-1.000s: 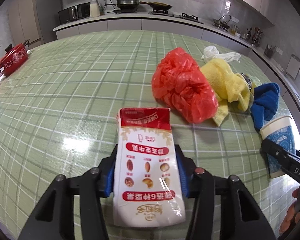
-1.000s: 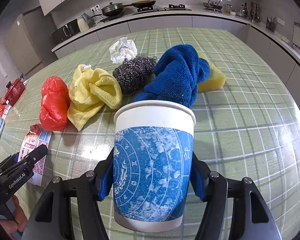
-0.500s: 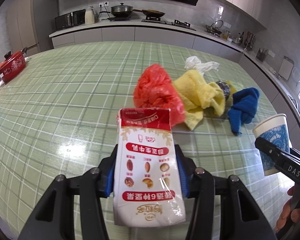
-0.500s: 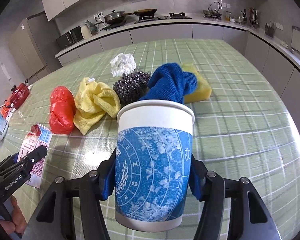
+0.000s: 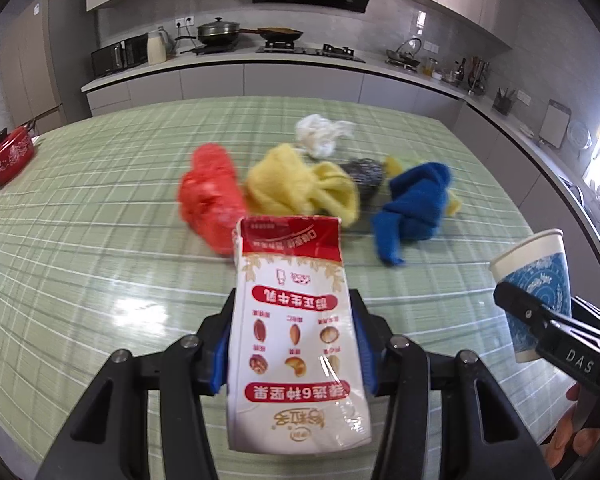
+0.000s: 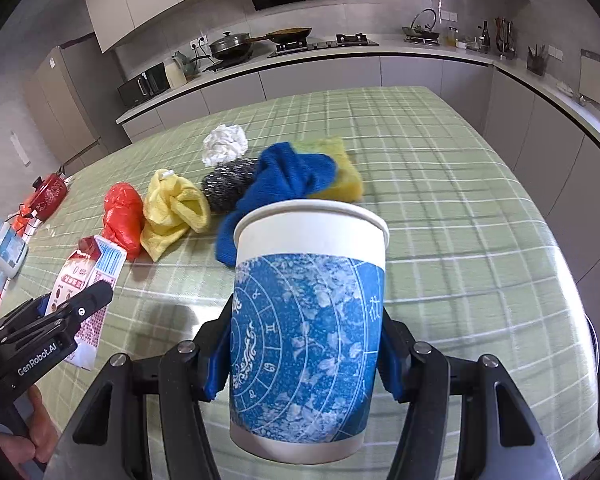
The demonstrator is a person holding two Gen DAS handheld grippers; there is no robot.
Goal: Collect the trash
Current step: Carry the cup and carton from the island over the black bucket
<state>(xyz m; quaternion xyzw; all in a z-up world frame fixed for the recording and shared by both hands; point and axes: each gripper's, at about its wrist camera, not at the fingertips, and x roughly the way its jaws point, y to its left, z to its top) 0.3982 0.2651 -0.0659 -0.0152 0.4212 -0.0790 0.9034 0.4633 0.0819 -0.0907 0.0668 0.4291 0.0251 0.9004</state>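
Observation:
My left gripper (image 5: 295, 342) is shut on a white and red milk carton (image 5: 296, 360), its blue pads pressing both sides, and holds it above the green checked table (image 5: 80, 260). My right gripper (image 6: 304, 354) is shut on a blue and white paper cup (image 6: 308, 320), upright and clear of the table. In the left wrist view the cup (image 5: 540, 268) and right gripper (image 5: 540, 316) show at the right edge. In the right wrist view the carton (image 6: 82, 280) and left gripper (image 6: 72, 308) show low on the left.
A row of items lies mid-table: red plastic bag (image 5: 208, 200), yellow cloth (image 5: 296, 184), crumpled white paper (image 5: 320, 136), steel scourer (image 5: 364, 174), blue cloth (image 5: 412, 208) and yellow sponge (image 6: 336, 168). A red pot (image 5: 8, 156) stands at the far left edge. Kitchen counters run behind.
Both grippers have risen and drawn back from the row of items, which now looks smaller and farther off. The carton and the cup stay gripped.

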